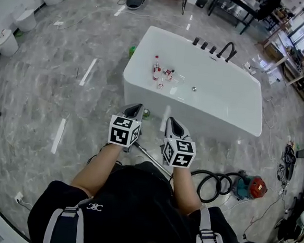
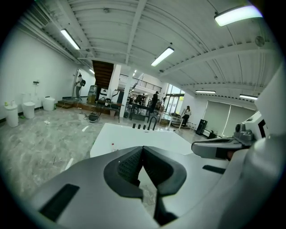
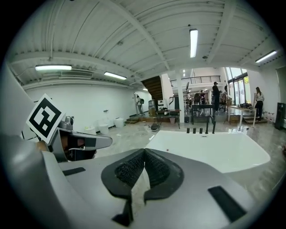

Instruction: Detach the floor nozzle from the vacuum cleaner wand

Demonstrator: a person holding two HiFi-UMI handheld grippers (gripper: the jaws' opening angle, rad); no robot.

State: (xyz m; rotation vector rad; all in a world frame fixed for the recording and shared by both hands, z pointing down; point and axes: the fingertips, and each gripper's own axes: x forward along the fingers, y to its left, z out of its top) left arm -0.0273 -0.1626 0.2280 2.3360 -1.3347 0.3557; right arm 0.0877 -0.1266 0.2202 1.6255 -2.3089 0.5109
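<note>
In the head view my left gripper [image 1: 134, 108] and right gripper [image 1: 171, 121] are held side by side in front of the person, pointing toward the bathtub. Both are shut with nothing between the pads. A thin metal wand [image 1: 150, 157] runs slantwise on the floor below and between them, partly hidden by the grippers and the person's body. I cannot make out the floor nozzle. A black hose [image 1: 214, 183] coils to a red and teal vacuum body [image 1: 251, 186] at the right. The left gripper view shows its jaws closed and the right gripper [image 2: 223, 146] beside them; the right gripper view shows closed jaws too.
A large white bathtub [image 1: 232, 106] stands just ahead, with small bottles [image 1: 156, 69] on its near-left corner and black taps [image 1: 212, 48] at the far side. Toilets [image 1: 24, 19] line the left wall. Cables and gear lie at the right edge [image 1: 288, 160]. Grey marble floor lies to the left.
</note>
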